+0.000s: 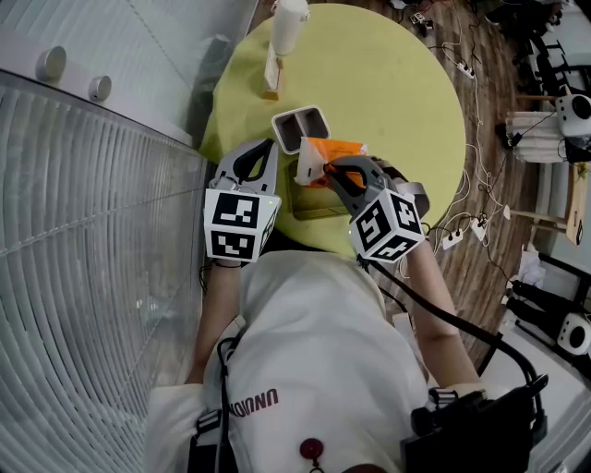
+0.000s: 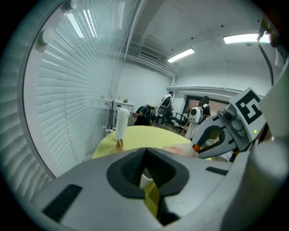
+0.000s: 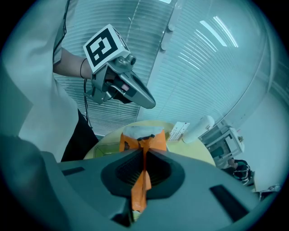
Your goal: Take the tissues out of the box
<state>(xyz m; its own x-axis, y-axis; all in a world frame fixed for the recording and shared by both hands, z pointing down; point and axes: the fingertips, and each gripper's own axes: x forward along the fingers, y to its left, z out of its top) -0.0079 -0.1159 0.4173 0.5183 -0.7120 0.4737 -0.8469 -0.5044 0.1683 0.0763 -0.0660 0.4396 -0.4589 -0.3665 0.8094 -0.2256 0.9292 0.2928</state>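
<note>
The orange tissue pack [image 1: 330,153] is pinched in my right gripper [image 1: 331,172]. In the right gripper view the jaws are pressed together on a thin orange fold of its wrapper [image 3: 141,180], with the rest of the pack [image 3: 143,137] standing just past the tips and a pale opening at its top. It sits over a clear tray [image 1: 314,209] at the near edge of the round yellow table [image 1: 397,83]; I cannot tell whether it rests in the tray or hangs above it.

My left gripper [image 1: 269,146] hovers just beside the pack. Its own view shows the jaw tips meeting with nothing between them [image 2: 145,150].

A grey-and-white open container [image 1: 302,127] stands just behind the pack. Farther back, near the table's far edge, is a white bottle [image 1: 287,22] on a small wooden stand [image 1: 271,81].
</note>
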